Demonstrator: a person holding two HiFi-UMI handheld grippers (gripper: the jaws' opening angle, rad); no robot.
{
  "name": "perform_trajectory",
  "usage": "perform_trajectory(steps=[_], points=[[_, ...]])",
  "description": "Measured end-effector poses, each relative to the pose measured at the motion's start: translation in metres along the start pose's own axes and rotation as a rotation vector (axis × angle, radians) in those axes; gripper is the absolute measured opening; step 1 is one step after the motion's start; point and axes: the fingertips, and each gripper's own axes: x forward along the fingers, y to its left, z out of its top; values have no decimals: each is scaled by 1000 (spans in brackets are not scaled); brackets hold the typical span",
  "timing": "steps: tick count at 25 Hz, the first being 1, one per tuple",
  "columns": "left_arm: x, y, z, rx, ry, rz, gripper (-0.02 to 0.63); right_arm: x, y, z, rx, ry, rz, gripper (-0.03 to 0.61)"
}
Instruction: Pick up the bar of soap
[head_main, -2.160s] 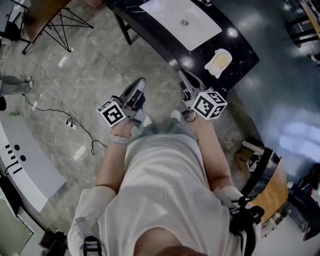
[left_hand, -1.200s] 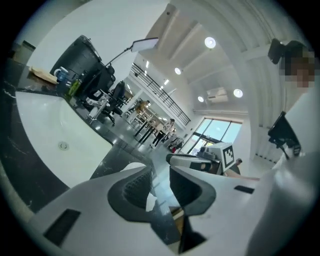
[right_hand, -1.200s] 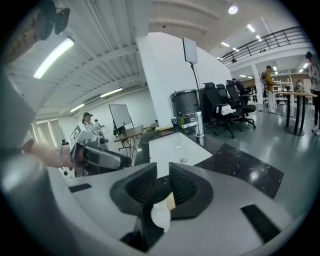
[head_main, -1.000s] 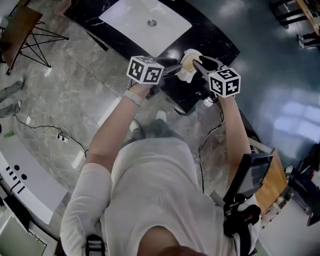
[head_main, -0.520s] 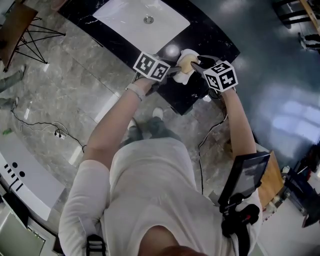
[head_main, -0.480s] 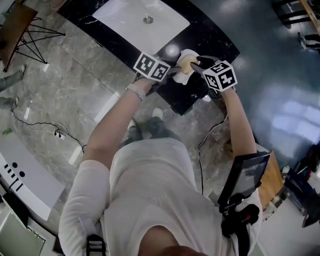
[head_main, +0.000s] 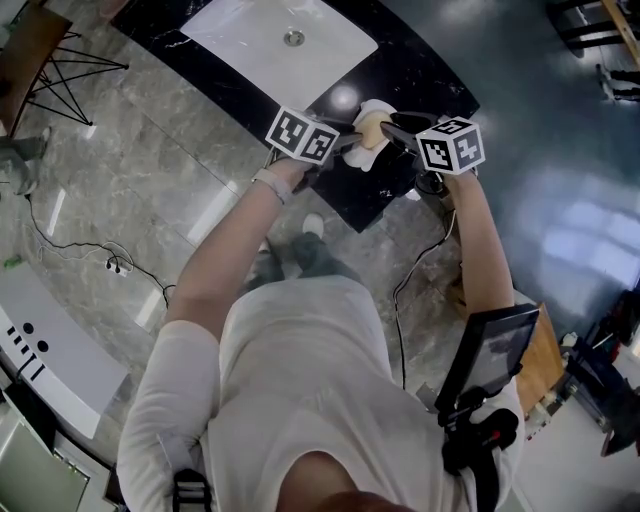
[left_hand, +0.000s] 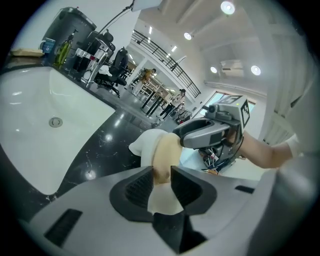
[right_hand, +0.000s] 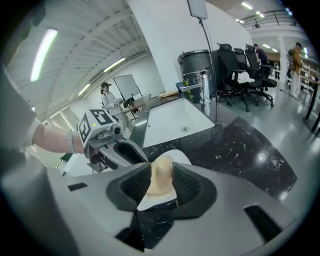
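A beige bar of soap (head_main: 372, 127) lies in a white dish (head_main: 362, 153) on the black counter (head_main: 425, 70). Both grippers meet at it from opposite sides. My left gripper (head_main: 345, 142) comes from the left; in the left gripper view the soap (left_hand: 162, 147) reaches between its wide jaws, which are closing. My right gripper (head_main: 392, 128) comes from the right. In the right gripper view the soap (right_hand: 161, 182) sits deep between its pads, which lie against both sides. The dish (right_hand: 178, 155) shows behind it.
A white basin (head_main: 280, 40) is set in the counter left of the dish, with a chrome tap (right_hand: 204, 87) at its back. A cable (head_main: 100, 265) trails over the stone floor at the left. A chair with black legs (head_main: 60, 50) stands at the far left.
Both grippers rose from near my body to the counter. Over the last second the left gripper slid right up to the soap; the right gripper stayed at the dish.
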Motion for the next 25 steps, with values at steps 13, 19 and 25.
perform_trajectory(steps=[13,19,25], points=[[6,-2,0,29,-12,-13,110,24,26,-9,46,-15,111,135],[5,-3,-1,43,-10,-19,110,28,27,-5,50,-33,88,135],[5,-4,-1,48,-17,-22,110,28,27,-4,63,-47,71,135]])
